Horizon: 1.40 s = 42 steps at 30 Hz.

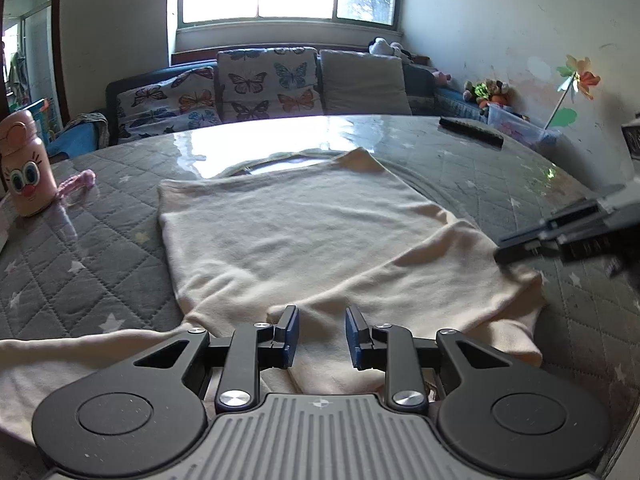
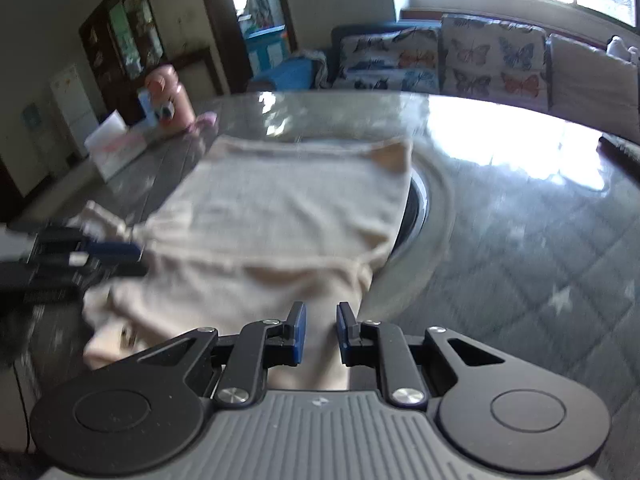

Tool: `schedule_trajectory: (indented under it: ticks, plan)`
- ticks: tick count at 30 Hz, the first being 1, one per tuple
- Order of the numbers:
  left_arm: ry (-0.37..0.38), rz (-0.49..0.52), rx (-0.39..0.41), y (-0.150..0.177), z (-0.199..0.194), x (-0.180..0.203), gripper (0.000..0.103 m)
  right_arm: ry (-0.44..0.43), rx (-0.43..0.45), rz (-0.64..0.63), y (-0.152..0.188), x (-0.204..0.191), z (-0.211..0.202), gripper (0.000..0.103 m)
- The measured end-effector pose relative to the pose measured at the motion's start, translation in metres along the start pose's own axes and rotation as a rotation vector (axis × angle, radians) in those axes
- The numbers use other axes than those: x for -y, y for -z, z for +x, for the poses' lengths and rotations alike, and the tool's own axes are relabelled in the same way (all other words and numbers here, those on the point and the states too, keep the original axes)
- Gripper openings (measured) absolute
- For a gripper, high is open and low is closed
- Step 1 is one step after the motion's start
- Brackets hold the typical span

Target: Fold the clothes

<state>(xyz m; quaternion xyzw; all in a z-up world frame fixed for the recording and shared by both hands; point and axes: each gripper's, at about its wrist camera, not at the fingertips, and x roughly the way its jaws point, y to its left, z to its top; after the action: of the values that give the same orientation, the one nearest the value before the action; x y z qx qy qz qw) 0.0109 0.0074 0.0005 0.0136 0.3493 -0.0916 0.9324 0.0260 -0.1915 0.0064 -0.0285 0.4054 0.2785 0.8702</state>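
A cream shirt [image 1: 304,232] lies spread on the quilted grey table [image 1: 100,248], with one sleeve folded in across its near part. My left gripper [image 1: 322,332] hovers over the shirt's near edge, jaws a little apart, cloth under the gap and nothing pinched. In the right wrist view the shirt [image 2: 280,208] runs away from my right gripper [image 2: 321,332], whose pads stand narrowly apart above the shirt's near right edge. The right gripper [image 1: 516,246] shows at the shirt's right side, its tips at the cloth. The left gripper [image 2: 128,258] reaches in from the left.
A pink cartoon bottle [image 1: 24,168] and a pink cloth scrap [image 1: 80,182] stand at the table's left. A black remote [image 1: 472,130] lies at the far right. A glass turntable [image 2: 424,208] sits under the shirt. Butterfly cushions [image 1: 268,84] line a sofa beyond.
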Motion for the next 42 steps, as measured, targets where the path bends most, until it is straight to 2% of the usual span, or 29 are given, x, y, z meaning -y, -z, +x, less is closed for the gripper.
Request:
schedule_trajectory:
  ticks: [3, 8, 11, 14, 19, 23, 31, 36, 42]
  plan:
    - [-0.005, 0.002, -0.014, 0.004, 0.002, -0.002, 0.028, 0.019, -0.018, -0.03, 0.012, -0.006, -0.002, 0.015]
    - [-0.024, -0.017, -0.005, 0.007, -0.006, -0.009, 0.028, 0.026, 0.033, -0.052, -0.002, -0.012, -0.012, 0.015]
    - [-0.045, -0.045, 0.0, 0.011, -0.014, -0.017, 0.028, 0.022, 0.06, -0.035, -0.014, -0.011, -0.001, 0.015]
    - [-0.084, -0.08, 0.006, 0.017, -0.025, -0.03, 0.028, 0.04, 0.033, -0.047, -0.015, -0.012, 0.018, 0.015]
    - [-0.177, -0.159, 0.014, 0.027, -0.044, -0.062, 0.028, 0.068, 0.046, -0.08, -0.017, -0.022, 0.019, 0.016]
    - [-0.268, -0.233, 0.015, 0.036, -0.056, -0.09, 0.028, 0.002, 0.046, -0.136, -0.024, -0.047, 0.023, 0.016]
    - [-0.433, -0.359, 0.031, 0.051, -0.081, -0.136, 0.031, -0.124, 0.006, -0.225, -0.035, -0.104, 0.062, 0.016]
    - [-0.494, -0.402, 0.039, 0.058, -0.094, -0.153, 0.032, -0.135, -0.002, -0.263, -0.038, -0.13, 0.083, 0.016]
    - [-0.522, -0.448, 0.045, 0.062, -0.099, -0.165, 0.037, -0.157, 0.008, -0.282, -0.042, -0.144, 0.085, 0.016]
